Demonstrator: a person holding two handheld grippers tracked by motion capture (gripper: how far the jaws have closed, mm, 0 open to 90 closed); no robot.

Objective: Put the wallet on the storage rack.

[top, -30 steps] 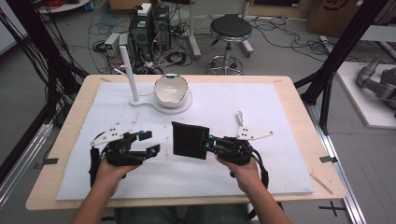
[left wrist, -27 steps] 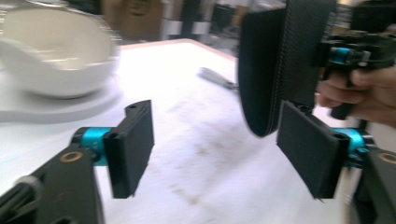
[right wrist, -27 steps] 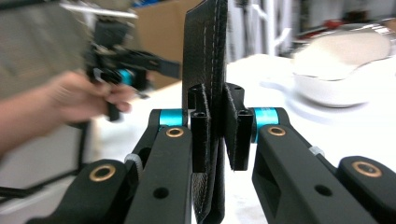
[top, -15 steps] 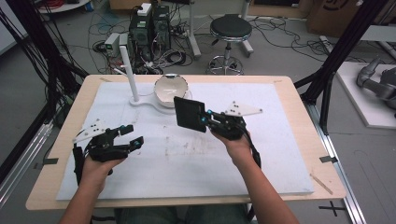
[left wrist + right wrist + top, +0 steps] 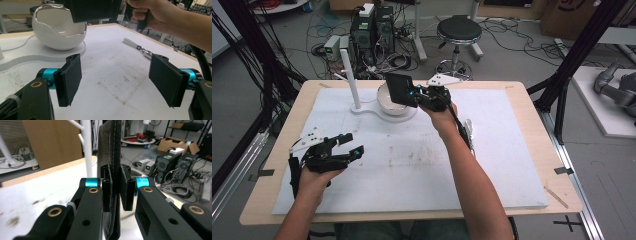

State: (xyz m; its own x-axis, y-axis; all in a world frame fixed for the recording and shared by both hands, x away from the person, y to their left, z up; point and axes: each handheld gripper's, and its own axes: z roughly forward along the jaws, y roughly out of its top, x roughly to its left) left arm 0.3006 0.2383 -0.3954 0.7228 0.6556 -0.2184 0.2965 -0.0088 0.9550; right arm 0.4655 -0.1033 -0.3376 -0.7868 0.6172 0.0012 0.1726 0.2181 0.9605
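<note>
My right gripper [image 5: 414, 93] is shut on a flat black leather wallet [image 5: 399, 89], held upright over the white egg-shaped bowl [image 5: 387, 101] at the back of the table. In the right gripper view the jaws of my right gripper [image 5: 116, 192] clamp the wallet [image 5: 110, 152] edge-on. My left gripper [image 5: 349, 145] rests low at the front left with its jaws wide apart and nothing between them. The left gripper view looks between the pads of my left gripper [image 5: 116, 80] at the bowl [image 5: 58, 27], with the wallet [image 5: 93, 10] hanging above its rim.
The bowl stands on a white base with an upright white post [image 5: 351, 77]. A small white-handled tool [image 5: 469, 131] lies on the white mat [image 5: 422, 165] right of centre, also seen as the tool [image 5: 136, 46]. Beyond the far table edge are computers, cables and a stool [image 5: 458, 32].
My right gripper has carried the wallet from the table's middle to the back, over the bowl. My left gripper has drawn away to the front left, with its jaws apart.
</note>
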